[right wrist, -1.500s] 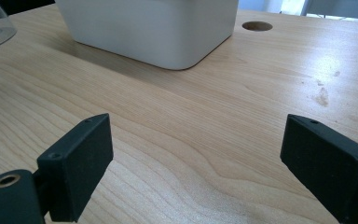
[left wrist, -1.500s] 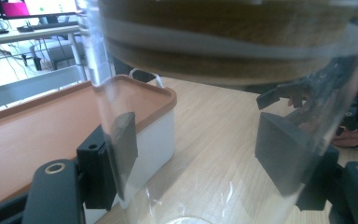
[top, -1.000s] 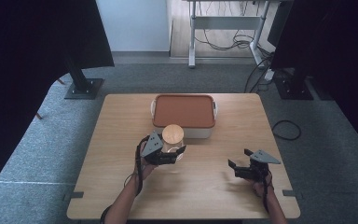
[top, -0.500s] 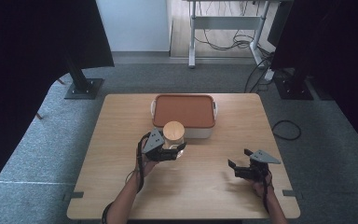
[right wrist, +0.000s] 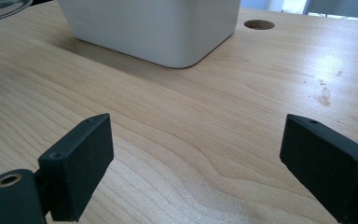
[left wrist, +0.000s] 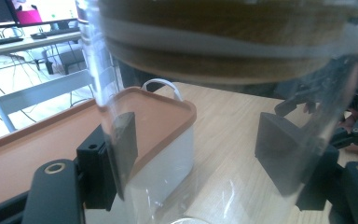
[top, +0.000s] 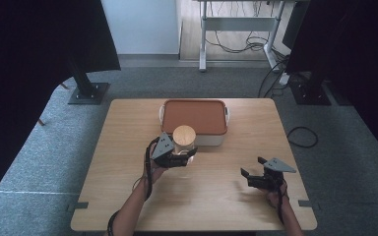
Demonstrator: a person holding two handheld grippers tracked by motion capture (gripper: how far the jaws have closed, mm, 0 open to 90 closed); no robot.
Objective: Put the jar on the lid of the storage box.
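We hold the clear glass jar with a round wooden lid [top: 184, 140] pinched in our left gripper [top: 181, 160], raised just in front of the white box with a terracotta lid [top: 194, 117]. Our right gripper [top: 252, 176] hangs spread, nothing between its jaws, over the light wooden table [top: 128, 147].

Left gripper [top: 183, 158] clamped, right gripper [top: 252, 175] agape

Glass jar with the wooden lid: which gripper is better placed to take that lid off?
Right. The left gripper is already shut on the glass jar, steadying it. The right gripper is open and empty over the table, free to reach the wooden lid.
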